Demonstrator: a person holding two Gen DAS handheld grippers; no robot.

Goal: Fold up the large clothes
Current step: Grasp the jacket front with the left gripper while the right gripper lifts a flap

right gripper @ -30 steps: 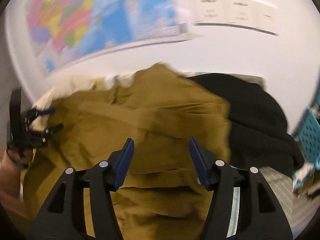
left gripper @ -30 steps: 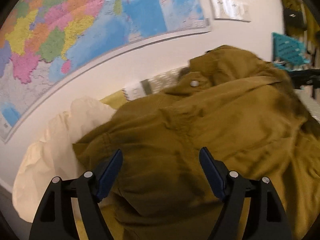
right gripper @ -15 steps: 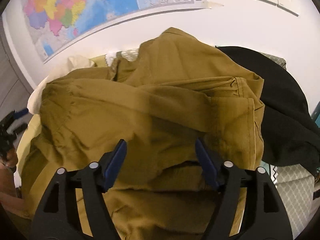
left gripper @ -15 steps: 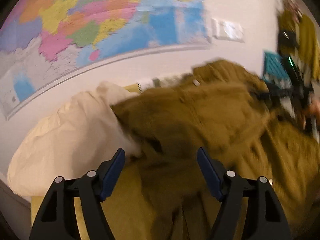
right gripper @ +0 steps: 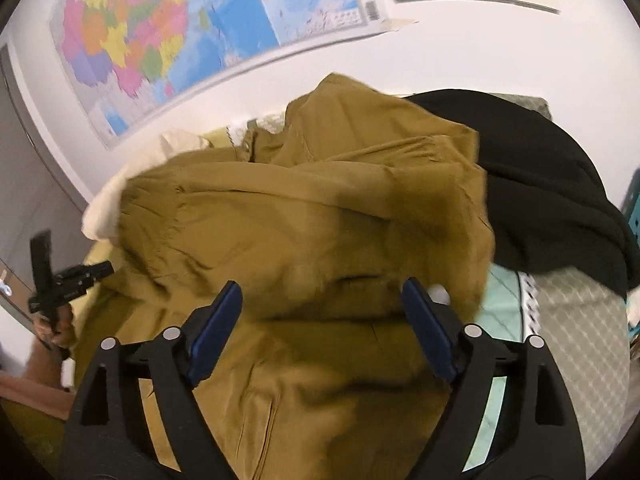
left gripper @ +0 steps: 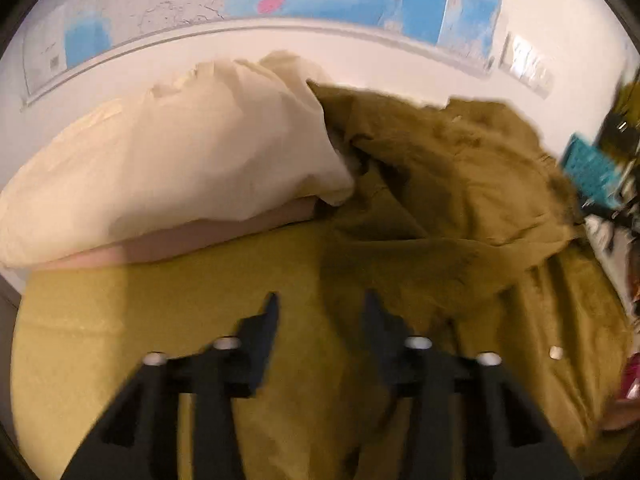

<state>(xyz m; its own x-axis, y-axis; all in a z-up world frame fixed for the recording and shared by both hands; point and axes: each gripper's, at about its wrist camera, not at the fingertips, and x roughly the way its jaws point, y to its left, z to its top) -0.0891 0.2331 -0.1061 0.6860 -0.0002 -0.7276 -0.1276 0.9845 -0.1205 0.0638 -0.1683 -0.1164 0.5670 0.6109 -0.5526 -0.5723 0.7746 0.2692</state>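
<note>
An olive-brown jacket (right gripper: 304, 216) lies crumpled on a yellow-green bed cover (left gripper: 140, 320). My left gripper (left gripper: 322, 308) hovers low over the jacket's left edge (left gripper: 440, 208), where cloth meets cover. Its jaws are closing, still apart, with the cloth edge under the gap and no pad seen pressing; the view is blurred. My right gripper (right gripper: 322, 300) hangs over the middle of the jacket. Its jaws are opening wide and nothing is pinched between the blue pads (right gripper: 216, 328). A snap button (left gripper: 556, 353) shows on the jacket at the right.
A cream pillow (left gripper: 180, 168) lies against the wall, left of the jacket. A black garment (right gripper: 540, 184) lies on the jacket's right side, over a pale quilted mat (right gripper: 560, 340). A teal basket (left gripper: 592, 168) stands at far right. A hand (right gripper: 56, 322) holds the left tool.
The left gripper has slid left off the jacket's middle to its left edge, and its jaws have narrowed. The right gripper's jaws have spread wider over the jacket.
</note>
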